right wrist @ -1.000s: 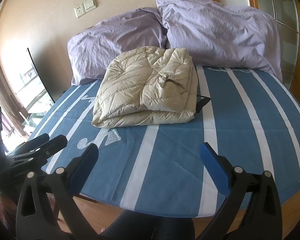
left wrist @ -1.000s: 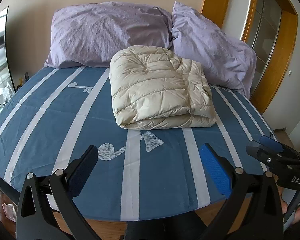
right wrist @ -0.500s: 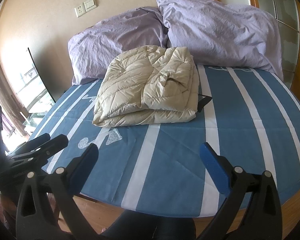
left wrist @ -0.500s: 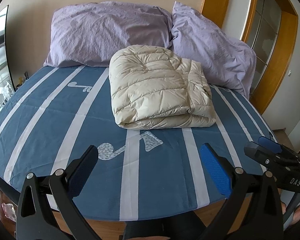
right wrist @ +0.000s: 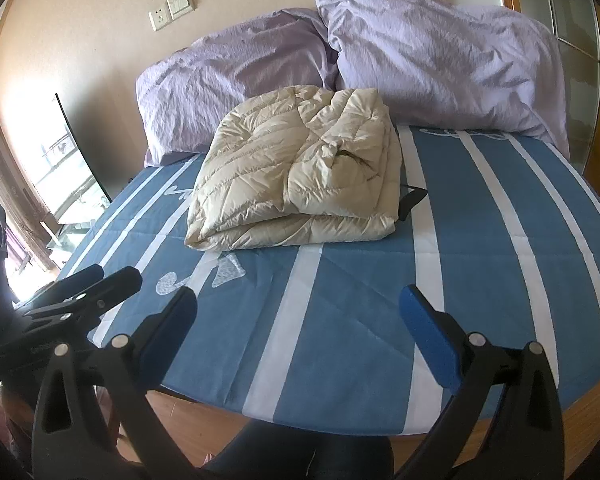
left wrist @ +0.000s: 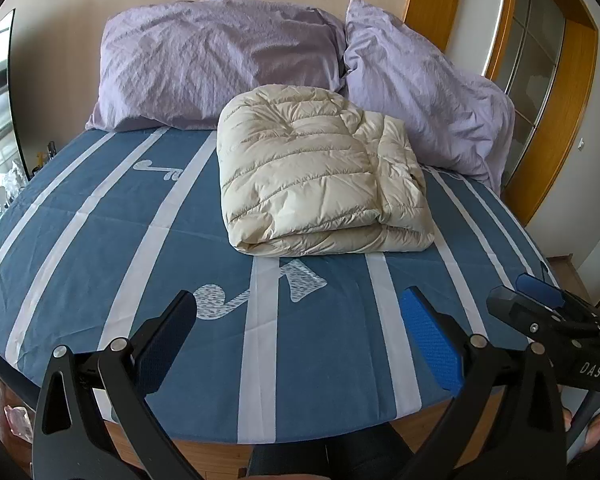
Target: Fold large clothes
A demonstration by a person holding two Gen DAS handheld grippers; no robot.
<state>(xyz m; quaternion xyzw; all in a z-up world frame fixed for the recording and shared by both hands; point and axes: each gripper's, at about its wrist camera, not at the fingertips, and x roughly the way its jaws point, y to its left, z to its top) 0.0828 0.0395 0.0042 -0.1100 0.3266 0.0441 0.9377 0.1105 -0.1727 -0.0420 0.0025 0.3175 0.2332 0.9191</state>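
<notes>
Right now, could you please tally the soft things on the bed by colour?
Lilac pillows: 2
Cream folded jacket: 1
Total: 3

The left gripper (left wrist: 298, 336) is a black clamp-like frame with two wide, flat arms, silver round pivot bolts, triangular cut-outs in the arms, and blue ribbed pads (left wrist: 430, 338) on its fingers. The right gripper (right wrist: 298, 336) is built alike: black arms, silver bolts, blue textured pads (right wrist: 428, 338). From the left wrist view, its black body carries the white letters "DAS".
</notes>
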